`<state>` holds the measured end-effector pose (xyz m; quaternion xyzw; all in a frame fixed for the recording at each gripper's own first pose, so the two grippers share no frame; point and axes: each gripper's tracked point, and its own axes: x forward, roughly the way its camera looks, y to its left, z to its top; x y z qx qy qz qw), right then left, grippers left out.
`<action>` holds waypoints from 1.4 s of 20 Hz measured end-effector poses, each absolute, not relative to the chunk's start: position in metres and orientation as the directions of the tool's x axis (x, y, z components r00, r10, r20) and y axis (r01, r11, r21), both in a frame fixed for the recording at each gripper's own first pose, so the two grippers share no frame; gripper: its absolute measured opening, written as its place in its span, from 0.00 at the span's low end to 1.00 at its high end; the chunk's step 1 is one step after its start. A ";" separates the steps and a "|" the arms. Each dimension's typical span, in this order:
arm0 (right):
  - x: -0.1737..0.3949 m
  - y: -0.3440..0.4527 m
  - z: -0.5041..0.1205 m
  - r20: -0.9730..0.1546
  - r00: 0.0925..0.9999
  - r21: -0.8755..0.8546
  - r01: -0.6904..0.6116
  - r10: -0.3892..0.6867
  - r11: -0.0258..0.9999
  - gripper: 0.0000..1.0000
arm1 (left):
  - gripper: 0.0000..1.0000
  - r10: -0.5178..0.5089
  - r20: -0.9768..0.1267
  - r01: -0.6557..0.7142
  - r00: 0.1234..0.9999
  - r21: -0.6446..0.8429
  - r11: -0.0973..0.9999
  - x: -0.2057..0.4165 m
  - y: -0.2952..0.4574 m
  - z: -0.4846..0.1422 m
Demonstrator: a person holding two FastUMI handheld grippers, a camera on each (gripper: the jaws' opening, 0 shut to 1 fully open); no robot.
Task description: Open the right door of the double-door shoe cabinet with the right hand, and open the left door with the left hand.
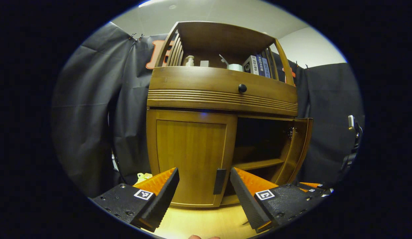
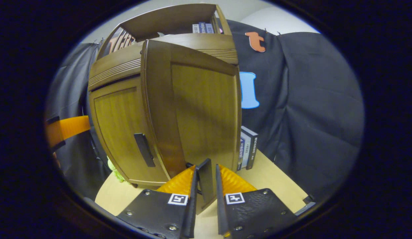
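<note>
The brown shoe cabinet [image 1: 222, 89] stands on a light wooden table. Its left door [image 1: 191, 152] is closed, with a dark vertical handle [image 1: 219, 181] at its inner edge. My left gripper [image 1: 204, 192] is open, a little in front of that handle and not touching it. The right door [image 1: 297, 149] has swung outward, showing a dark inside with a shelf [image 1: 259, 163]. In the right gripper view that right door [image 2: 199, 109] faces me, and my right gripper [image 2: 206, 181] is shut on its handle [image 2: 205, 176]. The left door [image 2: 121, 126] stays closed there.
The open top shelf holds a small bottle [image 1: 189, 60], a tape roll [image 1: 235, 67] and books [image 1: 259, 65]. More books [image 2: 247, 147] stand on the table [image 2: 272, 179] right of the cabinet. A yellow-green object [image 1: 144, 176] lies at the cabinet's left foot. Black cloth walls surround the booth.
</note>
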<state>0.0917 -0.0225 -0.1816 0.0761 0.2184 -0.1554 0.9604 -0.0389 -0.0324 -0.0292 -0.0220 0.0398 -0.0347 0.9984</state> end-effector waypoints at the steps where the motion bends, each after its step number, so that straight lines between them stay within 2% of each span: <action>1: 0.091 -0.024 -0.181 -0.443 0.854 0.077 0.341 -0.275 0.937 0.27 | 0.96 -0.081 -0.081 0.077 0.993 -0.047 0.996 -0.039 -0.036 -0.031; 18: 0.071 -0.064 -0.177 -0.426 0.805 0.011 0.462 -0.414 0.887 0.27 | 0.96 -0.120 -0.105 0.114 0.987 -0.056 0.992 -0.037 -0.061 -0.040; 19: 0.070 -0.064 -0.176 -0.428 0.804 0.015 0.463 -0.412 0.886 0.27 | 0.96 -0.120 -0.107 0.115 0.987 -0.058 0.992 -0.037 -0.061 -0.041; 21: 0.066 -0.069 -0.178 -0.439 0.791 0.017 0.482 -0.426 0.876 0.21 | 0.92 -0.119 -0.112 0.113 0.987 -0.061 0.992 -0.037 -0.062 -0.043; 26: 0.063 -0.069 -0.181 -0.456 0.765 0.077 0.543 -0.455 0.836 0.22 | 0.92 -0.115 -0.121 0.107 0.986 -0.067 0.992 -0.034 -0.062 -0.046; 28: 0.063 -0.074 -0.179 -0.450 0.762 0.062 0.548 -0.467 0.834 0.22 | 0.96 -0.115 -0.126 0.107 0.985 -0.068 0.992 -0.033 -0.063 -0.048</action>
